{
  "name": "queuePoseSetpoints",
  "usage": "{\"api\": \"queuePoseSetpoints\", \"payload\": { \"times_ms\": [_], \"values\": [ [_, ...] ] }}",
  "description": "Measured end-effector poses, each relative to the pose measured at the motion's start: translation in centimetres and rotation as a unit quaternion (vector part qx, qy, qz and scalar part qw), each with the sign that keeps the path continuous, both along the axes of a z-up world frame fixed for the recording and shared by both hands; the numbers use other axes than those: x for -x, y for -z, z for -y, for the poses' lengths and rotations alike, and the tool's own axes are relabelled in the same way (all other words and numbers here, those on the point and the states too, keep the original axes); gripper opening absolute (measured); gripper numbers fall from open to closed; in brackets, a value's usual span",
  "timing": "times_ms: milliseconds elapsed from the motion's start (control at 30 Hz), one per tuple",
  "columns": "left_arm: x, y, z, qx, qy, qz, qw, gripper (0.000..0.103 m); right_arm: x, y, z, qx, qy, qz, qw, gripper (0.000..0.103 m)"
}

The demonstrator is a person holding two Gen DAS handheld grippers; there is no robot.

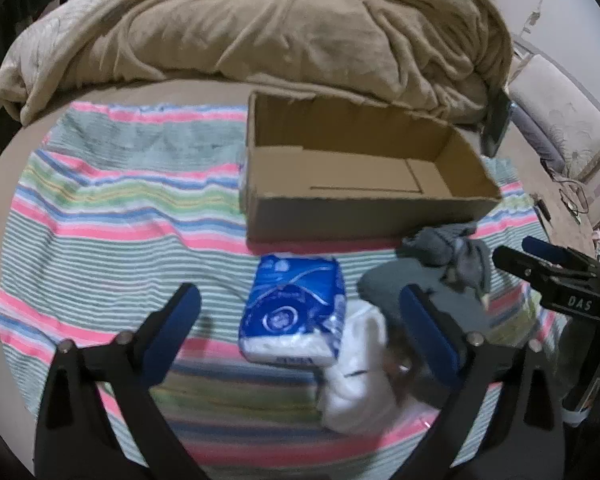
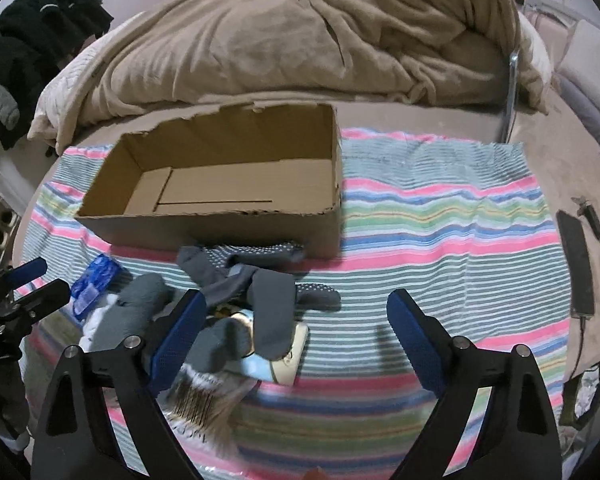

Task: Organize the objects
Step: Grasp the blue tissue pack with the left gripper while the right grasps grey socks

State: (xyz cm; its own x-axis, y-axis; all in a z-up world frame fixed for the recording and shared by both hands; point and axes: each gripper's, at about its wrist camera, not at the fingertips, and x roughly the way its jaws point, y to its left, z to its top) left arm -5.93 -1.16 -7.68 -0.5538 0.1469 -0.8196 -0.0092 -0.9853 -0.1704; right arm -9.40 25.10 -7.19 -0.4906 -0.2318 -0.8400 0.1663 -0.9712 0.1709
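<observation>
An empty open cardboard box [image 1: 364, 178] [image 2: 220, 188] sits on a striped towel [image 1: 112, 208] [image 2: 440, 216] on the bed. In front of it lies a pile: a blue tissue pack [image 1: 294, 310] [image 2: 94, 280], a white bundle [image 1: 358, 376], grey socks and cloths [image 1: 448, 252] [image 2: 268, 300], and a flat pale packet [image 2: 288, 360]. My left gripper [image 1: 300, 312] is open, its jaws either side of the tissue pack, just above it. My right gripper [image 2: 296, 316] is open over the grey cloths and the towel; it also shows in the left wrist view [image 1: 540, 256].
A heaped beige blanket [image 1: 284, 28] [image 2: 280, 36] lies behind the box. A dark phone with cable [image 2: 576, 260] lies on the bed at the right. Dark clothes [image 2: 32, 36] hang at the far left. A fringed cloth [image 2: 204, 396] lies near my right gripper's left finger.
</observation>
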Motion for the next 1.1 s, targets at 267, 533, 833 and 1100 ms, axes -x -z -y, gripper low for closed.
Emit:
{"api": "queuePoseSetpoints", "payload": {
  "times_ms": [267, 533, 833, 1100],
  "values": [
    [1.5, 2.7, 0.3, -0.002, 0.003, 0.032, 0.9995, 0.089, 2.0, 2.0, 0.9, 0.019, -0.011, 0.008, 1.0, 0.086],
    [1.8, 4.2, 0.3, -0.018, 0.01, 0.053, 0.9984, 0.072, 2.7, 3.6, 1.5, 0.035, -0.027, 0.026, 0.999, 0.064],
    [1.0, 3.7, 0.5, -0.037, 0.021, 0.045, 0.9981, 0.057, 1.9, 2.7, 1.7, 0.05, -0.042, 0.008, 0.998, 0.029],
    [0.1, 2.2, 0.3, -0.033, 0.017, 0.029, 0.9989, 0.056, 0.6, 1.1, 1.4, 0.037, -0.045, -0.007, 0.998, 0.019]
  ]
}}
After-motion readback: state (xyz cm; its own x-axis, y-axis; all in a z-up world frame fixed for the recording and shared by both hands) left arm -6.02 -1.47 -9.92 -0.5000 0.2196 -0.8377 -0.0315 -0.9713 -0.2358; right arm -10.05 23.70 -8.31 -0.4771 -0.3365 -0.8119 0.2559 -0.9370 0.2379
